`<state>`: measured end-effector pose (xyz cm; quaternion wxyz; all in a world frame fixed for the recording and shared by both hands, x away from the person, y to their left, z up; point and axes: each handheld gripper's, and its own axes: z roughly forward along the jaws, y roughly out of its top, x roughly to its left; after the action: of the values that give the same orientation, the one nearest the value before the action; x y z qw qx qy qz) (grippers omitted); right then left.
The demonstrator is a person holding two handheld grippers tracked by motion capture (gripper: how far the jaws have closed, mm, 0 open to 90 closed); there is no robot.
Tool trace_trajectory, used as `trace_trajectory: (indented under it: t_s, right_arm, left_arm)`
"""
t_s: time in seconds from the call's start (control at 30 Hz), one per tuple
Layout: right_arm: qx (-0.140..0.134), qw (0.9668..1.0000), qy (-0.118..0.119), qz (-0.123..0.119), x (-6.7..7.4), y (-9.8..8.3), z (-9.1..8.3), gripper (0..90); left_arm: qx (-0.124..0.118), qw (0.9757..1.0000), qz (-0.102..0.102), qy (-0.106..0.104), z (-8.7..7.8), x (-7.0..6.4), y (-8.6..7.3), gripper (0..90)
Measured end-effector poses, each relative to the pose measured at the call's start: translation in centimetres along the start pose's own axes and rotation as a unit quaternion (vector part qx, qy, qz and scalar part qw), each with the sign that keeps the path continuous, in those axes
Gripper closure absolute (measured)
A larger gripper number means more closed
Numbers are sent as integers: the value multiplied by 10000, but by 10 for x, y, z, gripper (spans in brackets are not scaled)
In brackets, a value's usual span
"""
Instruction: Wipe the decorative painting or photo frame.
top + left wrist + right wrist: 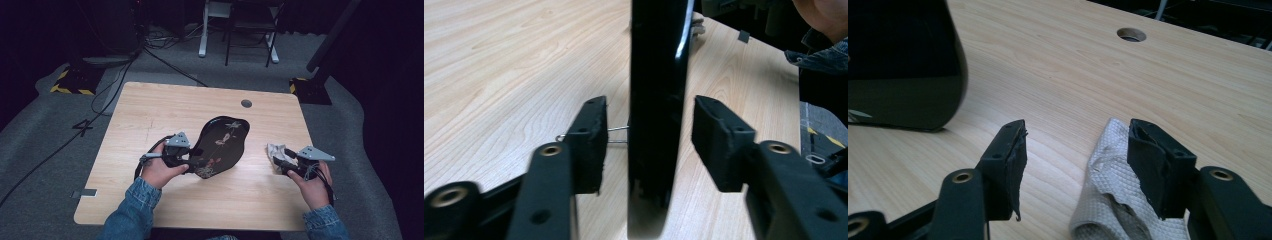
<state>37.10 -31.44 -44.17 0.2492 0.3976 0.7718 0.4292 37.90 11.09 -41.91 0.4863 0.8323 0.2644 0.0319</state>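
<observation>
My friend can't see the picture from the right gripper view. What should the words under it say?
Two open black tool jaws hover over a crumpled white paper towel on a pale wooden table. A glossy black tray sits at upper left, and a round hole marks the far tabletop.

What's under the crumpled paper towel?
The paper towel lies flat on the wooden table, between the right gripper's open jaws. Bare wood surrounds it; anything beneath its folds is covered.
</observation>
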Motion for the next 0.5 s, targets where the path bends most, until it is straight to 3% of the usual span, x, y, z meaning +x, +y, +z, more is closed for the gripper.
trace_trajectory:
  t_s: [0.23,0.5]
  right_arm:
    - [-32,9998,203,-43,9,1,-6,412]
    - [14,9987,499,-117,23,0,-9,405]
  left_arm:
    - [10,9996,-15,270,-19,-2,-9,411]
    - [221,9987,-104,440,-42,-9,-30,386]
